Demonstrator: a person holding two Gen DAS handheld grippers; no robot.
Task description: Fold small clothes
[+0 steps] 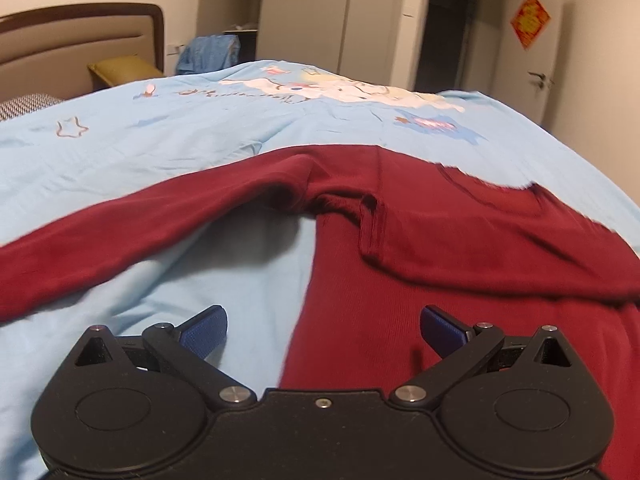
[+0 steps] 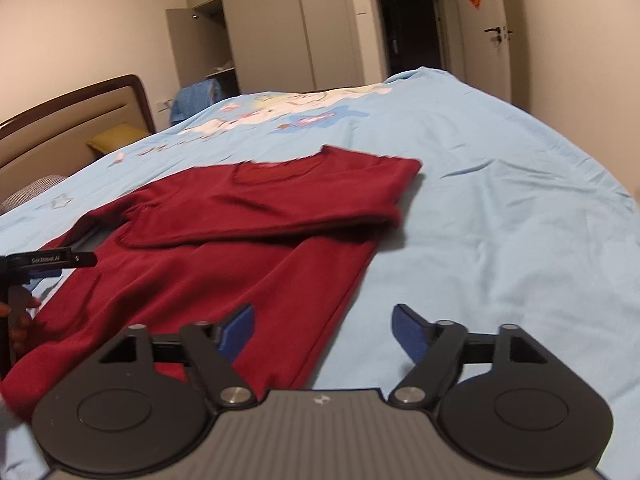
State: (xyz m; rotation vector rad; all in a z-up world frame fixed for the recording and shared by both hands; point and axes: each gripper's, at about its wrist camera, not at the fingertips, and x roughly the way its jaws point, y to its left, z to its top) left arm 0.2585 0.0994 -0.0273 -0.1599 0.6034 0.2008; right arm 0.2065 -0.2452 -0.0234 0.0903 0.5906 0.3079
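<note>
A dark red long-sleeved shirt (image 1: pixel 440 248) (image 2: pixel 224 248) lies flat on the light blue bedspread (image 1: pixel 160 140) (image 2: pixel 500 220). Its right sleeve is folded across the chest; its left sleeve (image 1: pixel 120 232) stretches out to the left. My left gripper (image 1: pixel 323 330) stands open over the shirt's left edge, nothing between its blue pads. Over the shirt's lower right edge my right gripper (image 2: pixel 323 328) stands open, and it also holds nothing. In the right wrist view the left gripper's body (image 2: pixel 44 260) shows at the far left with a hand (image 2: pixel 22 320) on it.
A padded headboard (image 1: pixel 80 40) (image 2: pixel 64 120) and a yellow pillow (image 1: pixel 120 70) (image 2: pixel 116 138) are at the far left. Blue cloth (image 1: pixel 208 54) lies beyond the bed. Wardrobes (image 2: pixel 272 28) and a door (image 2: pixel 488 28) stand behind. Bare bedspread extends to the right.
</note>
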